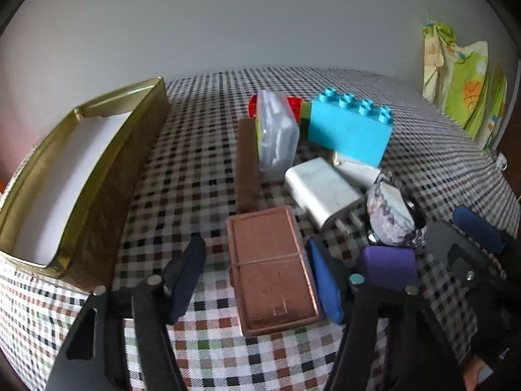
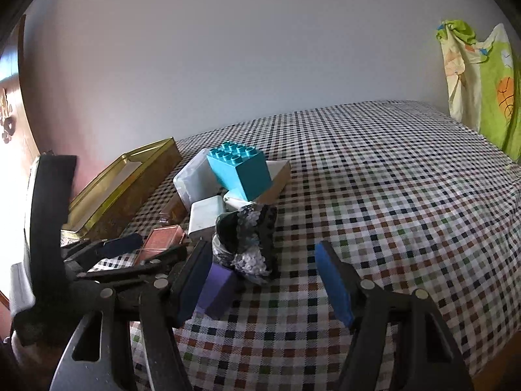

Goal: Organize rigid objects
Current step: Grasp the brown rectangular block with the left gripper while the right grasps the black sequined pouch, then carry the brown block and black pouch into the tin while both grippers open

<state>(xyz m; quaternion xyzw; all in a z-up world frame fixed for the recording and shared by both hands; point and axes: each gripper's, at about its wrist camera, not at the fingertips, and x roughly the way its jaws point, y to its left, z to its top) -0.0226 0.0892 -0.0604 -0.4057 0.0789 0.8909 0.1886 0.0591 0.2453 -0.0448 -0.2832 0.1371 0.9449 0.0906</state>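
A pile of rigid objects lies on the checked tablecloth. In the left wrist view my left gripper (image 1: 257,280) is open, its fingers either side of a copper-coloured flat case (image 1: 272,267). Behind it lie a white charger (image 1: 320,190), a clear plastic box (image 1: 276,133), a cyan toy brick (image 1: 350,130), a brown bar (image 1: 246,166), a purple block (image 1: 387,265) and a patterned wrapped lump (image 1: 390,213). An open gold tin (image 1: 81,176) stands at the left. In the right wrist view my right gripper (image 2: 263,280) is open and empty beside the purple block (image 2: 218,288) and the lump (image 2: 247,238).
A red brick (image 1: 293,102) lies behind the clear box. The gold tin (image 2: 123,185) is at the left in the right wrist view, the cyan brick (image 2: 241,167) behind the pile. Coloured cloth (image 2: 482,84) hangs at the far right. A white wall is behind the table.
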